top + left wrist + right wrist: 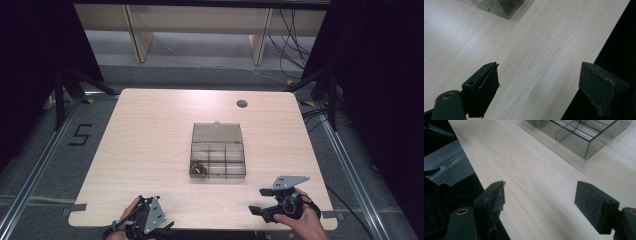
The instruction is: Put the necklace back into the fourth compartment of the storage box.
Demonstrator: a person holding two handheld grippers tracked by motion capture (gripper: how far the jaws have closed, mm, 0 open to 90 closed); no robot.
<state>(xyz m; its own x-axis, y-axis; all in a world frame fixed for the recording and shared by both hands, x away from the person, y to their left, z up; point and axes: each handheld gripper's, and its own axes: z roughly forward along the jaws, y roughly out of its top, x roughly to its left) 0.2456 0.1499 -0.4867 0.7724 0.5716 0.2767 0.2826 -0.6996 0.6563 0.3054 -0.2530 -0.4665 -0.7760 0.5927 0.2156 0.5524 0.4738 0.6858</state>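
Though both fingers [484,87] [596,205] spread wide, organizer box [218,158] contents indistinct.

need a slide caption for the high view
Two hand-held grippers, left gripper and right gripper, wait at the table's near edge before an open compartment box.

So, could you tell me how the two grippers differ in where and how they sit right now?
The left gripper sits at the table's near edge, by the near-left corner; the right gripper is near the near-right corner, farther onto the table. The left's grey plate stands steeply on edge, while the right's lies closer to flat. Both are hand-held with jaws wide apart and hold nothing, and both lie short of the clear compartment box.
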